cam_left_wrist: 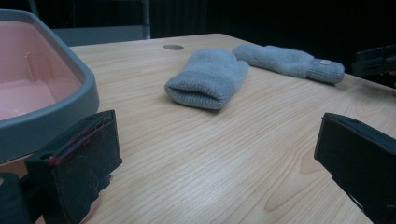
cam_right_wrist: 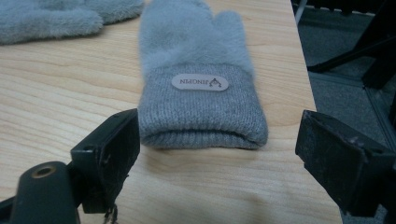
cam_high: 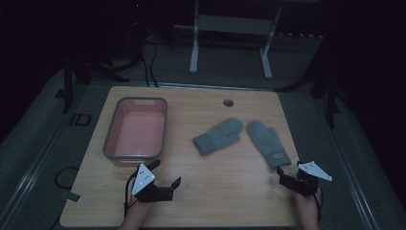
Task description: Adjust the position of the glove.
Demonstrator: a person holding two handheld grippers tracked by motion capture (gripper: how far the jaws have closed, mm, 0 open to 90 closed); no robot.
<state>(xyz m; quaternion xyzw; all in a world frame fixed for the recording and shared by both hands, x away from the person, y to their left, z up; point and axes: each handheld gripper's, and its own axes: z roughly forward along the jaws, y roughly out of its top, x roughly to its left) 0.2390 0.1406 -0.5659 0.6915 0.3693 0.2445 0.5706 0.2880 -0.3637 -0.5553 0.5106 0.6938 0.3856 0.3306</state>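
Right mitten: the grey knitted mitten with an oval label on its cuff (cam_right_wrist: 203,100) lies flat near the table's right edge, cuff toward the person, thumb to the right in the right gripper view.
Right gripper: the right gripper (cam_high: 293,176) sits just short of that cuff, jaws wide on either side of it, touching nothing.
Left mitten: the second grey fuzzy mitten (cam_high: 218,135) lies mid-table, its tip close to the other's, cuff pointing near-left.
Left gripper: the left gripper (cam_high: 165,179) rests near the table's front, jaws wide and empty, just in front of the basin.
Basin: the grey-rimmed pink plastic basin (cam_high: 110,140) stands on the left, nothing inside.
Table: light wooden tabletop (cam_high: 225,191).
Progress: by my judgement nothing is done yet; both mittens lie loose, and the first grasp is about to start.
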